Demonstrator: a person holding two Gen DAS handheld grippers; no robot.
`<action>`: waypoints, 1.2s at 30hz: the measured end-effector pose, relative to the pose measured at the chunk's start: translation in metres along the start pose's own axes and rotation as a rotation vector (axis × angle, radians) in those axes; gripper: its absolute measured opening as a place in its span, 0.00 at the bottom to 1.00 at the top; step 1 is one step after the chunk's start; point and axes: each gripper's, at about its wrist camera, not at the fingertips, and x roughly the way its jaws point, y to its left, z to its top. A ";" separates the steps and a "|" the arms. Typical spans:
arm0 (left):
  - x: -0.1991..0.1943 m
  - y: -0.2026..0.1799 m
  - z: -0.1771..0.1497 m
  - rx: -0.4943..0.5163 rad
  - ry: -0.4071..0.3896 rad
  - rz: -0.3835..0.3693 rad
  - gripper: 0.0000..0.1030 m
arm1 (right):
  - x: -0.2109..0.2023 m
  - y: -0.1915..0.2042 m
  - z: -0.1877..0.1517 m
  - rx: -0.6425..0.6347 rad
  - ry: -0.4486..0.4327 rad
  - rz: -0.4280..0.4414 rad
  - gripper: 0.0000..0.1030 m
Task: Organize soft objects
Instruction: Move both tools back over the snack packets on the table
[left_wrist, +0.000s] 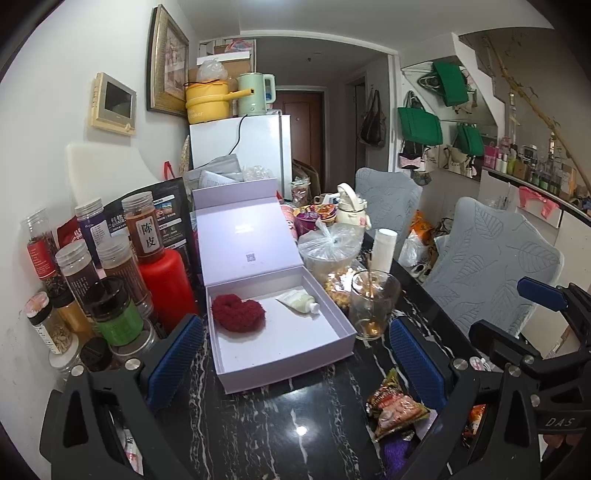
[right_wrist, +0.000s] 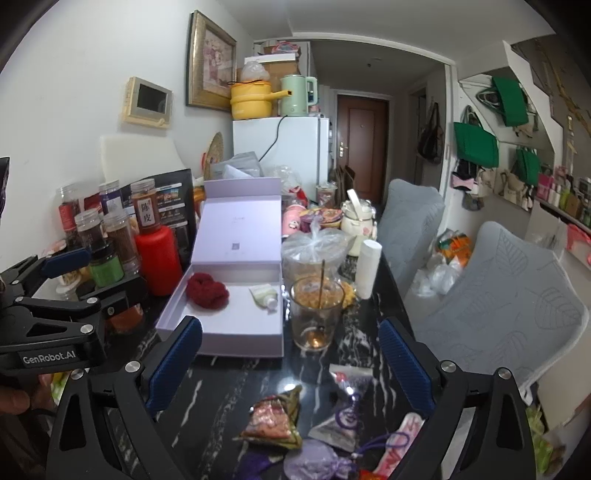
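**Already boxed: red scrunchie and a small tube, both grippers empty**

Inside the open lilac gift box (left_wrist: 334, 345) a fluffy dark red scrunchie (left_wrist: 238, 312) lies near the back left corner, and a small pale green squeeze tube (left_wrist: 300, 302) lies toward the back right, apart from it. The box's hinged lid stands up behind it. The box sits on a black marble-patterned table (left_wrist: 280, 424).

More soft items lie loose on the table nearer the cameras: a crinkled snack packet (right_wrist: 275, 421), a pale purple drawstring pouch (right_wrist: 317, 461) and a silver sachet (right_wrist: 341, 421) with a purple cord.

The left gripper (left_wrist: 295, 360) hangs over the table in front of the box, its blue-padded jaws spread wide with nothing between them. The right gripper (right_wrist: 291, 363) is likewise spread wide and empty, above the loose packets.

Just right of the box stands a clear glass cup (left_wrist: 373, 306) with a thin stick in it, then a white cylinder (left_wrist: 384, 251) and a tied plastic bag (left_wrist: 328, 243). Left of the box are a red bottle (left_wrist: 168, 284) and a cluster of spice jars (left_wrist: 85, 280). Two grey leaf-patterned chairs (left_wrist: 495, 266) stand along the table's right side, and a white fridge (left_wrist: 240, 147) is behind.
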 end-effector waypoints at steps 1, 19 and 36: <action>-0.003 -0.003 -0.003 0.002 -0.008 -0.010 1.00 | -0.002 0.000 -0.002 0.000 0.000 -0.002 0.95; 0.000 -0.049 -0.038 0.027 0.053 -0.164 1.00 | -0.035 -0.026 -0.047 0.033 0.021 -0.078 0.95; 0.039 -0.085 -0.067 0.056 0.151 -0.284 1.00 | -0.024 -0.077 -0.090 0.146 0.091 -0.178 0.95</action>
